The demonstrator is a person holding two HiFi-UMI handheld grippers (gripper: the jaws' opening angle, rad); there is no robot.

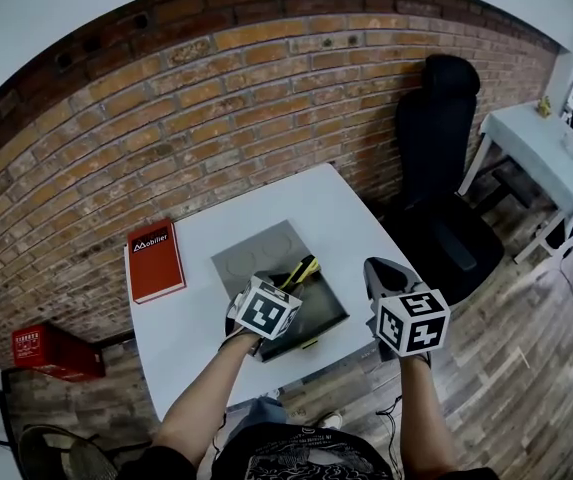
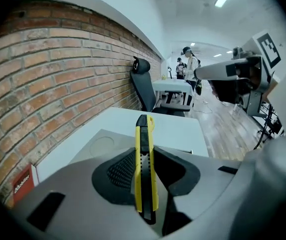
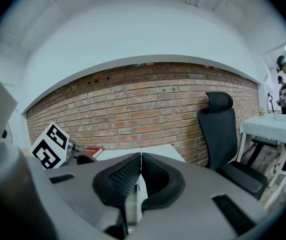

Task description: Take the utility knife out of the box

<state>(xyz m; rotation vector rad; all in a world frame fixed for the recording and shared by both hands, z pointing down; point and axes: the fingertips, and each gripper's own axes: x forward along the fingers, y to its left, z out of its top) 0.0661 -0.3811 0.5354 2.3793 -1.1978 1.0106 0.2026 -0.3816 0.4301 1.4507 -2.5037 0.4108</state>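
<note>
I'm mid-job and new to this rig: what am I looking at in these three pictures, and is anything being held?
There is no robot here: a person holds a two-jaw gripper in each hand. The head view looks down from the person's head; the other two views ride on the grippers themselves. On the white table lie a red book and an open dark box. The left gripper has its jaws shut on the yellow utility knife, held over the box. The right gripper has its jaws together and holds nothing.

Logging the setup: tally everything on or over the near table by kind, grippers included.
Book: 1
Box: 1
Knife: 1
Grippers: 2 (left gripper, right gripper)
Total: 5
</note>
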